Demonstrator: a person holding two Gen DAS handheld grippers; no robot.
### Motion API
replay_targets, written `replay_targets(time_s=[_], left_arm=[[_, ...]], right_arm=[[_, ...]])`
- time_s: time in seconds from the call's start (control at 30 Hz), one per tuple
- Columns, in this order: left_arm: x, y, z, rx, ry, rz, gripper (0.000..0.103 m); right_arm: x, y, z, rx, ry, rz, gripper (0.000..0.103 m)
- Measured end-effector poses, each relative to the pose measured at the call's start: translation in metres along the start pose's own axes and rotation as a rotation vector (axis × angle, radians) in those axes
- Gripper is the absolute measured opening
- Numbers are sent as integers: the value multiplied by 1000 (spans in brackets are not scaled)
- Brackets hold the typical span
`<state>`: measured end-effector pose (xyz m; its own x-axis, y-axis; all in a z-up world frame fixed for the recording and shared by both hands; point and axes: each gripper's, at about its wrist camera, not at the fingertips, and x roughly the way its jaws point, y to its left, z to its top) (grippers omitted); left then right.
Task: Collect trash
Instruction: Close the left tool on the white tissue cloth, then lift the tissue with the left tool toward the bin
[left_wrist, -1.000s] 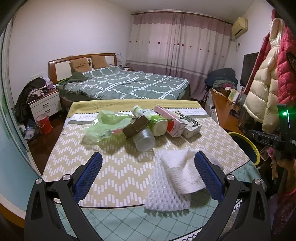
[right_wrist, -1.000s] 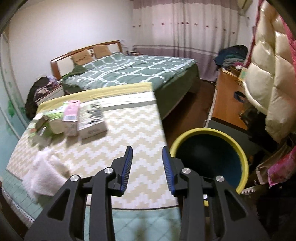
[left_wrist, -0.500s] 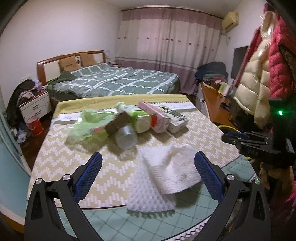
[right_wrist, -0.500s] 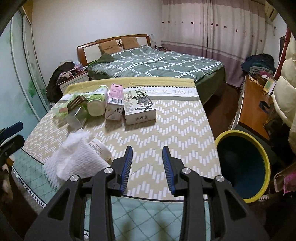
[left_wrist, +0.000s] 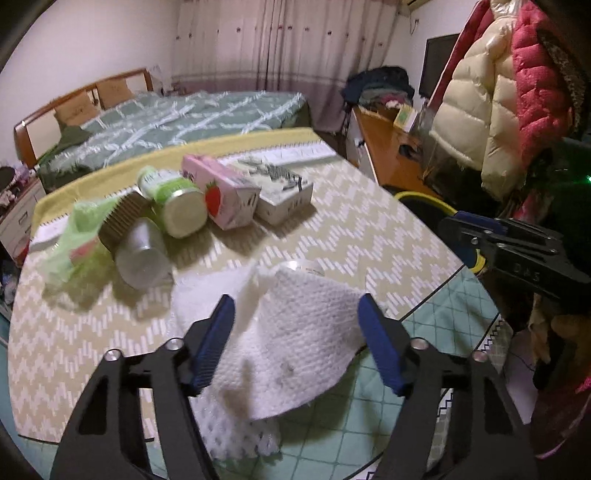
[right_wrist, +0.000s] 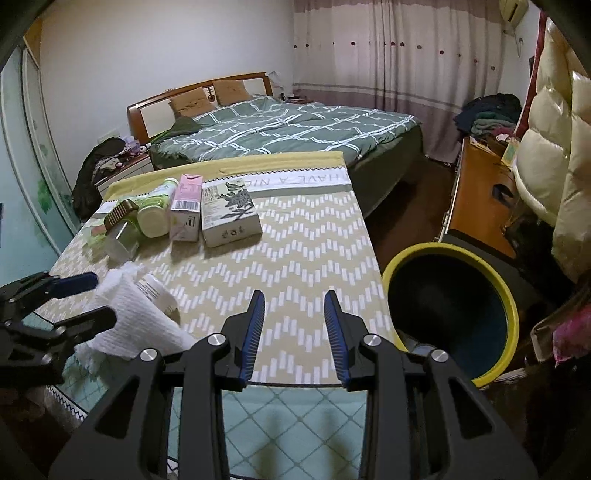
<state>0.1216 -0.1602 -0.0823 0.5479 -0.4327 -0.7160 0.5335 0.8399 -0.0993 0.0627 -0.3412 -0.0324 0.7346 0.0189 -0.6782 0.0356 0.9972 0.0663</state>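
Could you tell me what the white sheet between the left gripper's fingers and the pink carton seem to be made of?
White sheet: probably embossed paper towel, matte and dimpled, draping softly. Pink carton: likely coated paperboard with crisp folded edges, printed strawberry and barcode.

Home bedroom: made bed (right_wrist: 288, 129), curtains (right_wrist: 388, 66), hanging coats (left_wrist: 509, 92).

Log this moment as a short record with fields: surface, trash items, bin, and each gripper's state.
surface: table with zigzag cloth
trash items: white paper towel over a small bottle; farther back a clear cup, green jar, pink carton, printed box, green bag
bin: yellow-rimmed bin beside the table, nothing visible inside
left gripper: jaws have just been closing, paper towel between them, pads not yet pressing
right gripper: part open, holds nothing, over the near table edge
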Motion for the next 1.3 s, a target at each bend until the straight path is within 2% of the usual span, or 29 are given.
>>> replay_targets(time_s=[0.17, 0.23, 0.3, 0.37, 0.4, 0.43, 0.63, 0.83, 1.1, 1.23, 1.3], left_arm=[[14, 1, -1, 1, 50, -2, 48], [15, 3, -1, -6, 56, -18, 37], [14, 3, 0, -3, 51, -18, 33], [10, 3, 1, 4, 37, -11, 22], [8, 3, 2, 2, 31, -11, 13], [6, 5, 4, -2, 29, -12, 8], [-22, 10, 21, 20, -28, 32, 7], [-54, 13, 66, 63, -95, 75, 7], [-71, -32, 132, 172, -141, 6, 7], [-62, -69, 165, 231, -154, -36, 7], [-48, -92, 181, 251, -139, -81, 7]], right_arm=[[2, -4, -1, 16, -2, 10, 32], [2, -6, -1, 21, -5, 13, 32], [2, -7, -1, 24, -5, 13, 32], [2, -8, -1, 25, -5, 13, 32], [2, -8, -1, 25, -6, 13, 32], [1, -9, -1, 26, -7, 14, 32], [-6, -9, 0, 30, -26, 17, 32], [-17, -15, 0, 41, -51, 6, 32], [-37, -41, -6, 80, -82, -52, 32], [-53, -61, -15, 110, -99, -101, 32], [-62, -73, -20, 127, -103, -137, 32]])
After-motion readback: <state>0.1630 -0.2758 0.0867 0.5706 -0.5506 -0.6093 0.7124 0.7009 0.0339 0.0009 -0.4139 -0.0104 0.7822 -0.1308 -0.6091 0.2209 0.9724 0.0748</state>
